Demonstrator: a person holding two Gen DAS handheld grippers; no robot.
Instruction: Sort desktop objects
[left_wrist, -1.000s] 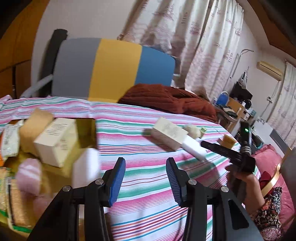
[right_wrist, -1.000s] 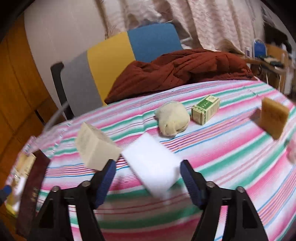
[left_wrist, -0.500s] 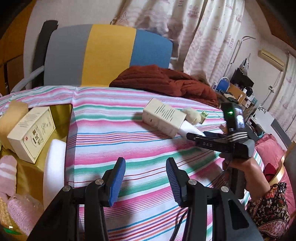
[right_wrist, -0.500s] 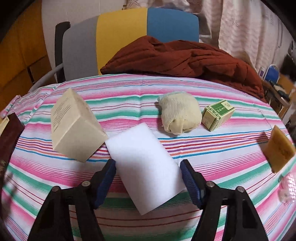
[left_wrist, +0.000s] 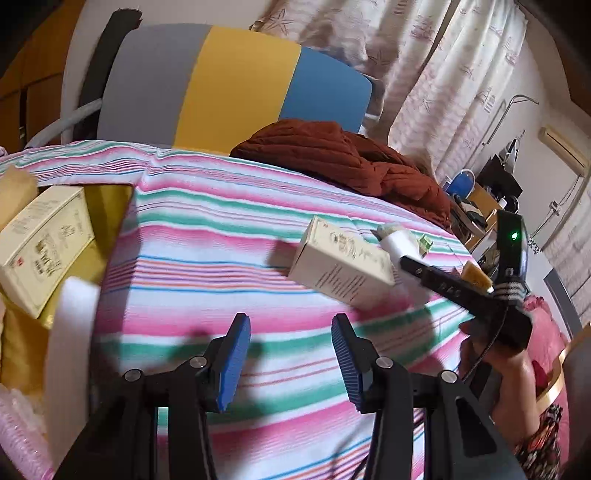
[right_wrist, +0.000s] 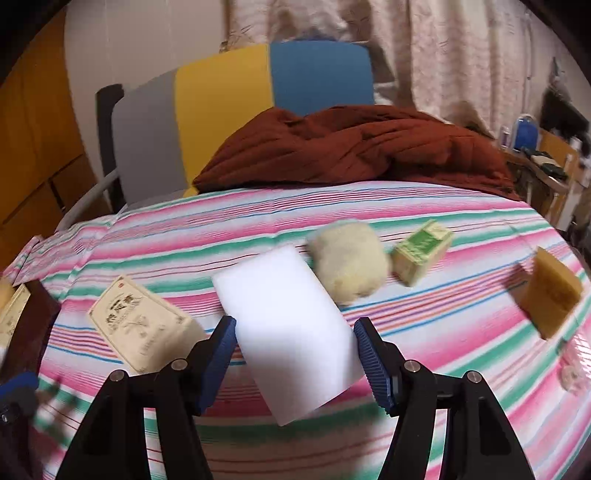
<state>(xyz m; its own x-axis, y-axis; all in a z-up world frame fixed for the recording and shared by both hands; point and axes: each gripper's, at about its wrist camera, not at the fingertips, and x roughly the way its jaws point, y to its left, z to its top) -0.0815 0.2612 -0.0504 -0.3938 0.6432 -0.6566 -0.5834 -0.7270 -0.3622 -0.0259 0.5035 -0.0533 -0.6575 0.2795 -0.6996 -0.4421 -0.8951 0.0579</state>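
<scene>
White foam, a plain sponge block (right_wrist: 291, 332), lies flat on the striped tablecloth (right_wrist: 443, 332) with the right gripper (right_wrist: 293, 347) spread wide around its near end, blue pads on either side and neither seeming to press it yet, so this looks like the next piece to go. Just beside it on one side sits a cream printed box (right_wrist: 142, 326), on the other a pale woolly bundle (right_wrist: 349, 266), then a small green carton (right_wrist: 421, 256) and, well apart, a tan block (right_wrist: 554, 295). Off to the left a yellow bin (left_wrist: 105, 206) already holds a second cream box (left_wrist: 42, 243), another white sponge (left_wrist: 70, 354) and something pink, so I'd judge the sorting partly done, with five loose pieces left on the cloth. The left gripper (left_wrist: 291, 360) hangs open and empty over bare stripes.
</scene>
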